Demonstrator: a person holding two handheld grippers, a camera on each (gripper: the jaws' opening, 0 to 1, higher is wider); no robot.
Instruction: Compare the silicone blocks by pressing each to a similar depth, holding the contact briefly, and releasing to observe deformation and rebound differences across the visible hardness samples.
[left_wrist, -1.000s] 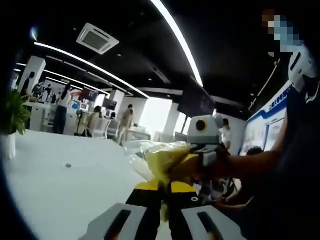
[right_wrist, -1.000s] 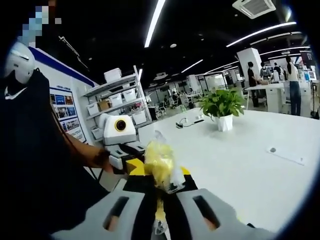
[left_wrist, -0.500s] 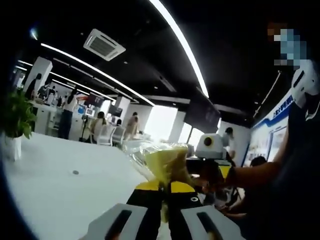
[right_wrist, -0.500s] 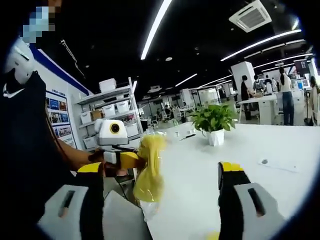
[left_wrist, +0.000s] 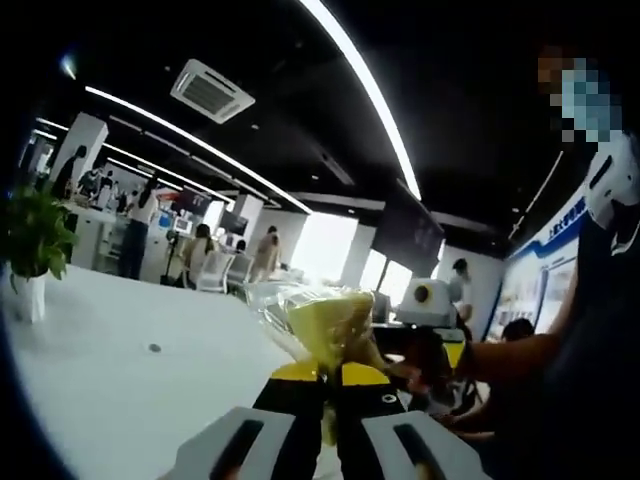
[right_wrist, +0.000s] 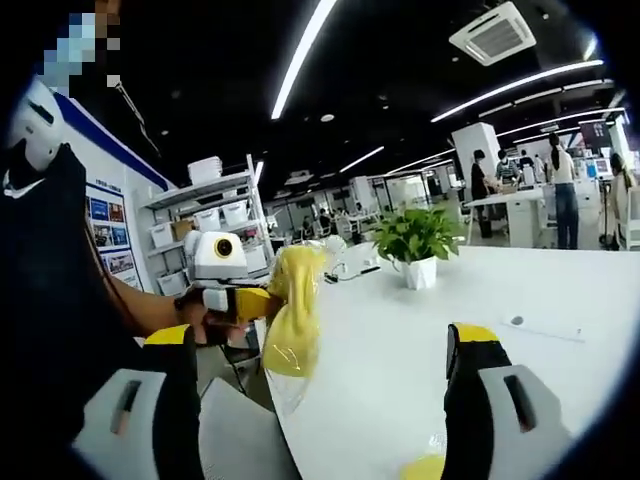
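Observation:
A yellow soft piece in a clear plastic bag (left_wrist: 327, 322) hangs in the air above the white table (left_wrist: 120, 390). My left gripper (left_wrist: 328, 378) is shut on the bag's lower end. In the right gripper view the same bag (right_wrist: 290, 318) dangles from the left gripper (right_wrist: 240, 300), which comes in from the left. My right gripper (right_wrist: 322, 345) stands open wide, with the bag between its jaws and nearer the left one, touching neither. The right gripper (left_wrist: 440, 345) also appears just right of the bag in the left gripper view. Another yellow bit (right_wrist: 425, 467) lies at the bottom edge.
A potted plant (right_wrist: 415, 243) stands on the table (right_wrist: 540, 370), as does a small dark spot (right_wrist: 515, 321). The person's dark sleeve and body (right_wrist: 50, 300) are on the left. Shelves with boxes (right_wrist: 205, 215) stand behind. People stand at far desks (left_wrist: 135, 225).
My right gripper has opened and let go of the yellow bag, then drawn back a little. The left gripper keeps its hold on the bag.

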